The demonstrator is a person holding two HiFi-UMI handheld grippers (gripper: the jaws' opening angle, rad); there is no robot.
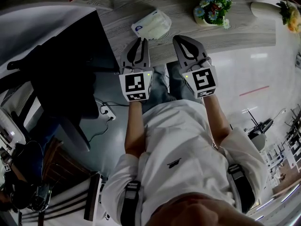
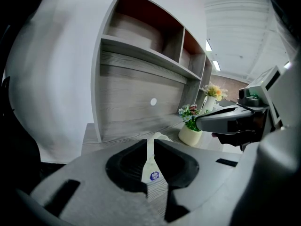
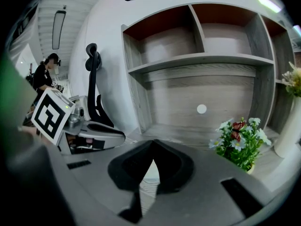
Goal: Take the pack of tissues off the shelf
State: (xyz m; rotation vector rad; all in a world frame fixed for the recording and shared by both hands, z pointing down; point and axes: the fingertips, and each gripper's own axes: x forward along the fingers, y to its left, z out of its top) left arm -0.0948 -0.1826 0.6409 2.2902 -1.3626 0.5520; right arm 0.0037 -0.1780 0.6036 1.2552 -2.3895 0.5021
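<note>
Two grippers hovered at the table (image 1: 244,29) edge: the left gripper (image 1: 141,39) with jaws a thin slit apart, the right gripper (image 1: 181,37) closed, both empty. Just beyond the left one, the pack of tissues (image 1: 151,24) lay on the table, with flowers (image 1: 212,7) to its right and the shelf (image 3: 202,60) behind.

Pack (image 2: 151,167) is showing only as a thin strip between the left fingers (image 2: 124,166), the rest sitting behind them; its label print is reading too small. Right fingers (image 3: 171,166) are letting through only a pale wedge, too little to name. Vase (image 3: 290,131) is running off the right gripper view's edge. Distant person (image 3: 43,79) is appearing too small to detail.
</note>
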